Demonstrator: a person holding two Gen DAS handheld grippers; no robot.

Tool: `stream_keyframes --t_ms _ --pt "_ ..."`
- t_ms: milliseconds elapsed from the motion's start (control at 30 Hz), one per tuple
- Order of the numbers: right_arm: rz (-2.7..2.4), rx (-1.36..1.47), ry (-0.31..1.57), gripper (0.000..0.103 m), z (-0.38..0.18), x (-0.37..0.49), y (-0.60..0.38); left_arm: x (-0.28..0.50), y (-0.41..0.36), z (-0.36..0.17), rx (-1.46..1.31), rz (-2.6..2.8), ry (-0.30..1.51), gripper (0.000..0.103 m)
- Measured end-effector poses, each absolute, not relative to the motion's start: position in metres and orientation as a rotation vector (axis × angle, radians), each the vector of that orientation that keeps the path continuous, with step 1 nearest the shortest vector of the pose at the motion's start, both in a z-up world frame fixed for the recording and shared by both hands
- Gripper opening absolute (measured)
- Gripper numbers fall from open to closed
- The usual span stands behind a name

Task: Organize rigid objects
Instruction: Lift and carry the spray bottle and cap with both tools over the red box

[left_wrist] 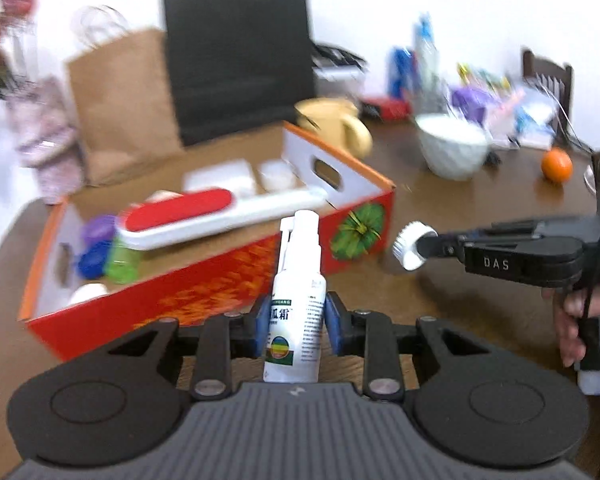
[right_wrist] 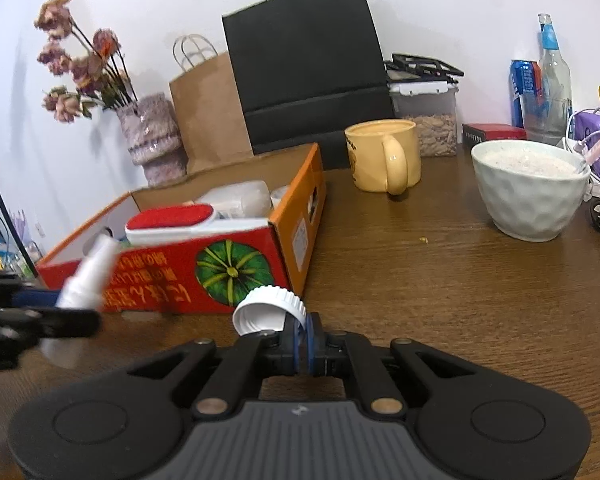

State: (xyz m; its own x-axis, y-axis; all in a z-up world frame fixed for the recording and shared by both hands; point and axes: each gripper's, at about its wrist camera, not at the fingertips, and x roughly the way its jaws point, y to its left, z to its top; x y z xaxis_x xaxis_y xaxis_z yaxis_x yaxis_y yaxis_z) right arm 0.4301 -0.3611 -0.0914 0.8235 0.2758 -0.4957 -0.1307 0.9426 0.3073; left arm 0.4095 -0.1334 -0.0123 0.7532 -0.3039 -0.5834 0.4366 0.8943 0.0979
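1. The left gripper (left_wrist: 296,330) pinches a white spray bottle (left_wrist: 296,300) upright, just in front of the red cardboard box (left_wrist: 204,296).
2. The right gripper (right_wrist: 303,346) is clamped on the rim of a white screw cap (right_wrist: 270,310) above the table (right_wrist: 440,300).
3. Already boxed: a lint brush (left_wrist: 204,216) and small jars (contents partly blurred). Bottle and cap appear left to stow.

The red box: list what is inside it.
Inside the red box: a red-and-white lint brush lying across small purple, blue and green containers, plus white packets at the back. Whatever lies beneath the brush is covered.
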Motion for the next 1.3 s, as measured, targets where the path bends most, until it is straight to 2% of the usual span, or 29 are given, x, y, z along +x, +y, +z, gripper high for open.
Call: stream_keyframes --t_ms 300,767,1033,1300 --pt "0.187 0.174 0.517 0.004 -0.07 0.392 -0.314 0.343 -0.089 0.019 0.137 -0.248 0.418 0.029" --pt "0.231 0.133 0.324 0.004 -0.005 0.24 -0.26 0.193 -0.033 0.029 0.008 -0.105 0.162 0.029" --pt "0.253 0.113 0.265 0.004 0.003 0.162 -0.239 0.132 -0.014 0.031 -0.018 -0.119 0.133 0.029" --pt "0.238 0.093 0.245 0.004 0.013 0.14 -0.235 0.111 -0.012 0.031 -0.038 -0.136 0.126 0.029"
